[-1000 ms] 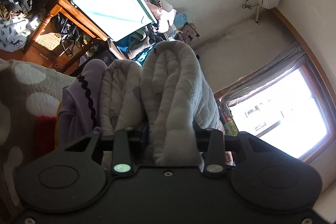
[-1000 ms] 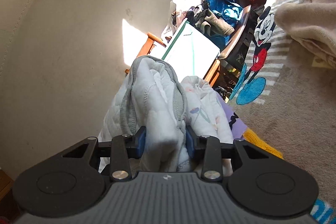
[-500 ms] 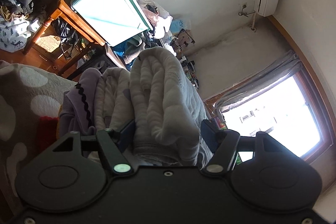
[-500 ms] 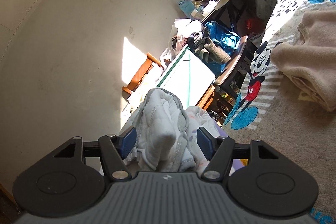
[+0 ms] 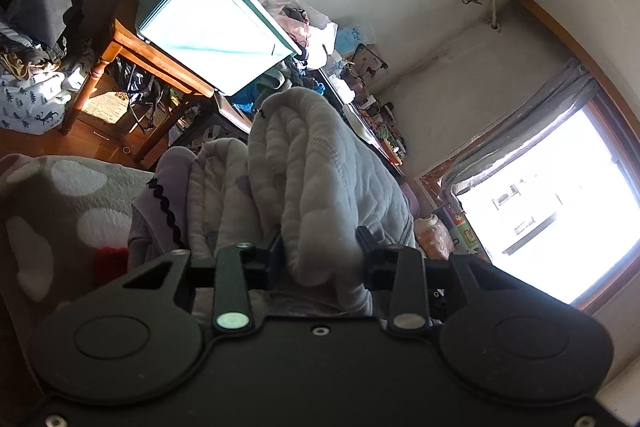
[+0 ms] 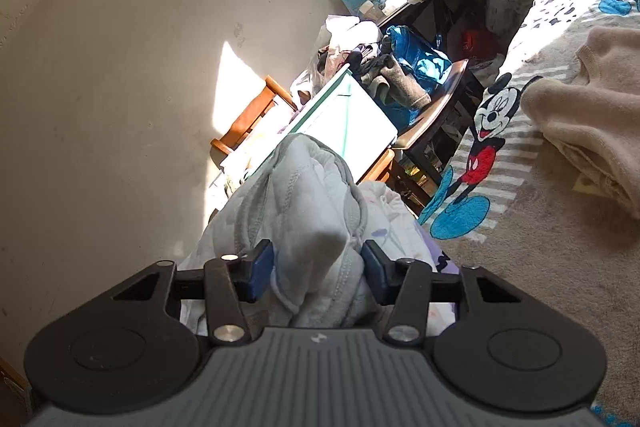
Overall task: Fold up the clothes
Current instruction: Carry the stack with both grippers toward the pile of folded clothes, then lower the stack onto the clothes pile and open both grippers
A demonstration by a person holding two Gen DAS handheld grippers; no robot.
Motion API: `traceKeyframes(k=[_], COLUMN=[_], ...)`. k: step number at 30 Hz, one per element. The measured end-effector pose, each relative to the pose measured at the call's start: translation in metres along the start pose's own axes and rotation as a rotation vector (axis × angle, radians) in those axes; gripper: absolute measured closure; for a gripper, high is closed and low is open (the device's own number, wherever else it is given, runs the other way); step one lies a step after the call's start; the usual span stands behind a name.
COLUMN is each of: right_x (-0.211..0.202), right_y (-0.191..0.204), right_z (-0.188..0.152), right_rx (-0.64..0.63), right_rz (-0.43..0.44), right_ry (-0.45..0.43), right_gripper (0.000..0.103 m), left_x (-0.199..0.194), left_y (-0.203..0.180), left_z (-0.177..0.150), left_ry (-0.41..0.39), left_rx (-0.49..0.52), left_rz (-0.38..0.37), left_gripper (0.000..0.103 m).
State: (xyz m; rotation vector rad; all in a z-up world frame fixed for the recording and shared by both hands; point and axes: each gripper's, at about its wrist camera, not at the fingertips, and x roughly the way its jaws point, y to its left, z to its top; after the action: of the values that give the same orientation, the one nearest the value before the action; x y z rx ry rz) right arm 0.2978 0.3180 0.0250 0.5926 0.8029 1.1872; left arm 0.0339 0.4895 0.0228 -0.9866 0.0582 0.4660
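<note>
Left gripper (image 5: pixel 320 259) and right gripper (image 6: pixel 318 269), closing, pinch quilted garment (image 5: pixel 312 163) bunched lengthwise ahead.

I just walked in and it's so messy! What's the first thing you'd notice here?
A puffy white quilted garment bunches up right in front, between the closing jaws of the left tool and of the right tool. On the right of the right view, a mouse cartoon blanket lies in sunlight.
</note>
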Motion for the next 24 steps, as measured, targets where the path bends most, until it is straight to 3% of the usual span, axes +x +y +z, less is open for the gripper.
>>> traceKeyframes(k=[4, 6, 7, 10, 12, 13, 15, 17, 24], right_x=[-0.027, -0.047, -0.051, -0.033, -0.03, -0.033, -0.037, -0.044, -0.087], right_y=[-0.003, -0.007, -0.01, -0.027, -0.046, -0.048, -0.042, -0.03, -0.015], right_z=[-0.006, -0.006, -0.007, -0.012, -0.013, -0.012, -0.009, -0.008, 0.0], right_rx=[0.027, 0.057, 0.061, 0.065, 0.175, 0.2, 0.171, 0.101, 0.099], right_rz=[0.07, 0.115, 0.113, 0.01, -0.008, 0.0, -0.007, -0.013, 0.013], right_ry=[-0.069, -0.123, -0.134, -0.042, -0.047, -0.058, -0.061, -0.065, -0.054], right_gripper=[0.068, 0.071, 0.071, 0.071, 0.07, 0.067, 0.043, 0.033, 0.014], left_x=[-0.022, -0.024, -0.016, 0.001, 0.004, -0.002, -0.014, -0.024, -0.061], left_y=[-0.024, -0.029, -0.021, -0.001, 0.005, 0.001, -0.006, -0.011, -0.019], left_z=[-0.001, -0.004, -0.008, -0.018, -0.022, -0.02, -0.017, -0.013, -0.024], left_ry=[-0.001, 0.001, 0.025, 0.074, 0.08, 0.063, 0.028, 0.01, -0.058], left_rx=[0.036, 0.049, 0.028, -0.005, 0.007, 0.02, 0.044, 0.055, 0.13], left_rz=[-0.088, -0.071, -0.046, 0.002, 0.002, 0.009, 0.023, 0.008, 0.048], left_gripper=[0.075, 0.075, 0.075, 0.074, 0.065, 0.063, 0.047, 0.045, 0.033])
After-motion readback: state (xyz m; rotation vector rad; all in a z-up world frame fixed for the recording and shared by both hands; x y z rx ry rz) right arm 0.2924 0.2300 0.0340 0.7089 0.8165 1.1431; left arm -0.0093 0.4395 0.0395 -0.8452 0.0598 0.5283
